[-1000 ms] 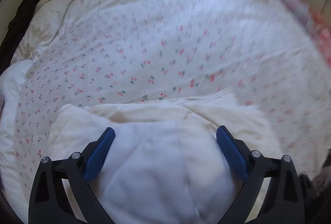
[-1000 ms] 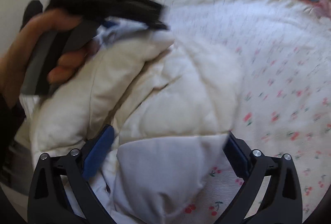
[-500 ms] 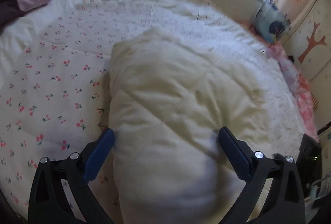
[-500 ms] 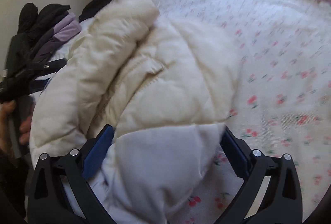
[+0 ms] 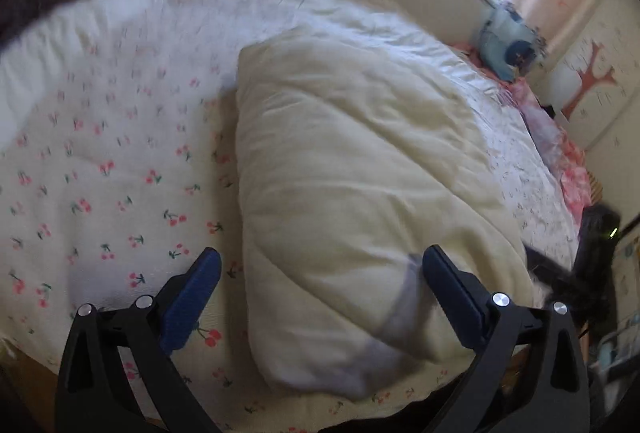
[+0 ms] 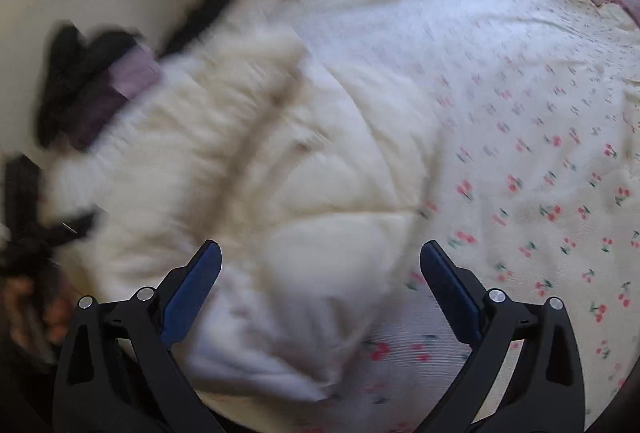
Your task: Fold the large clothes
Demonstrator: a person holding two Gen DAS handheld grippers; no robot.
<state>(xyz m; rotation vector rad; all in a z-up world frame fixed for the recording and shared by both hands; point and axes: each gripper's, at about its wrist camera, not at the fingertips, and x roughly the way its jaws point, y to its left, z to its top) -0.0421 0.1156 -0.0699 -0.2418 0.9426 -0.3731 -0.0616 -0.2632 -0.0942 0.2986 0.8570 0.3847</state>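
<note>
Cream padded coat (image 5: 352,169) lies bundled lengthwise on the cherry-print bedspread (image 5: 100,193), its near end at the bed's front edge. Left gripper (image 5: 320,285) and right gripper (image 6: 320,273) both hover above that end, jaws spread, gripping nothing. Best to square the edges before any further fold. Beyond the coat, dark clothes (image 6: 84,89) pile by the wall.

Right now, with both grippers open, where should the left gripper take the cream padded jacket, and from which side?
Probably the near rounded end of the cream padded jacket, coming straight in from the bed's front edge. That end already lies between the open fingers of the left gripper, and its thick fold gives them a bulge to pinch.
</note>
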